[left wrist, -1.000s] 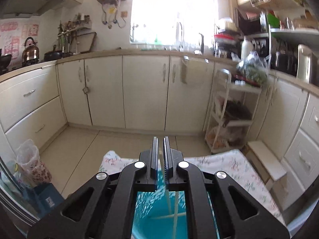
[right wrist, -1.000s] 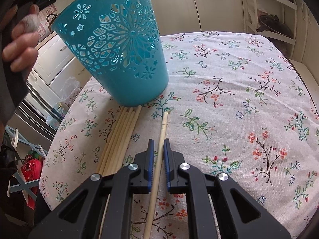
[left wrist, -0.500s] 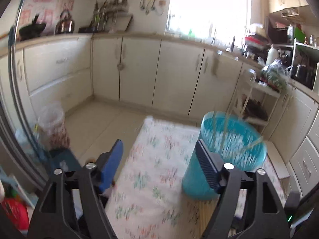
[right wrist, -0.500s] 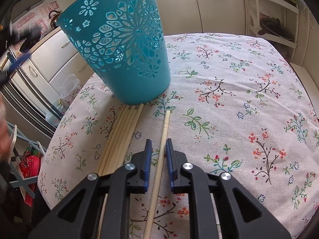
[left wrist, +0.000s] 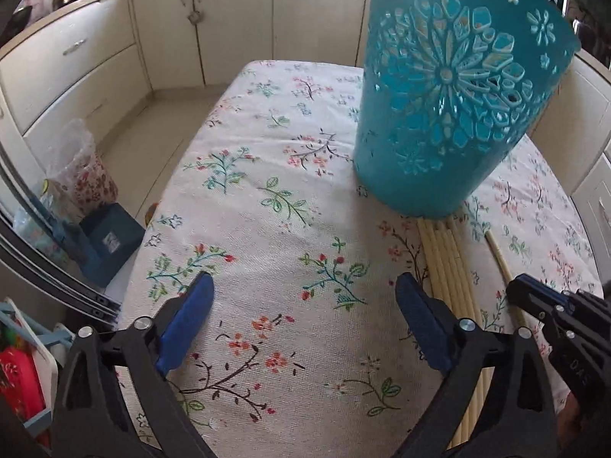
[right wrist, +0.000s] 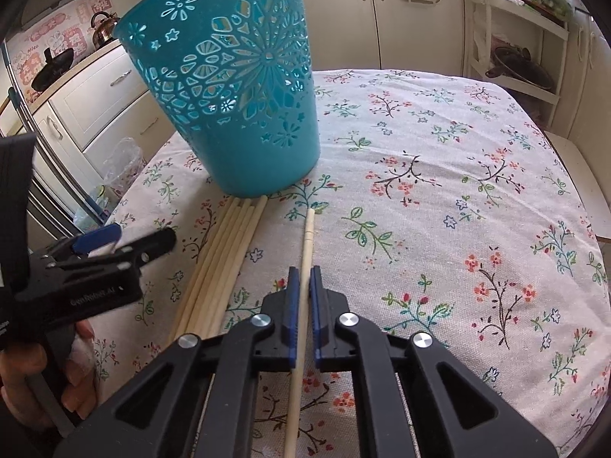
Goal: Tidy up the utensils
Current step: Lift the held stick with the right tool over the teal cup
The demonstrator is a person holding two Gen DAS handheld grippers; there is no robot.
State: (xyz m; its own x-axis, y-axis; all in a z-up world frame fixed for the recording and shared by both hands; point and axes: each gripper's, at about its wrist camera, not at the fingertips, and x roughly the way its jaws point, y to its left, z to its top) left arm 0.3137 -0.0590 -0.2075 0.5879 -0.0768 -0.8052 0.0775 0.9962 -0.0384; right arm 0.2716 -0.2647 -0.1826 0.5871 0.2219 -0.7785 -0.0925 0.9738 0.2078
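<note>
Two grippers over a floral tablecloth (left wrist: 267,229). Left gripper (left wrist: 303,301) spread wide, blue pads (left wrist: 187,316) well apart, nothing between them, hovering above bare cloth. Right gripper (right wrist: 301,294) nearly closed around a single chopstick (right wrist: 307,236), pads just beside the stick on both sides; cannot tell if actually pinching. Single chopstick flat on the cloth, far tip near the foot of a teal cut-out basket (right wrist: 244,107). Basket upright on the table. Bundle of chopsticks (right wrist: 225,263) lying side by side left of the single one, far ends touching or tucked against the basket's base. Kitchen cabinets (left wrist: 236,23) behind.
</note>
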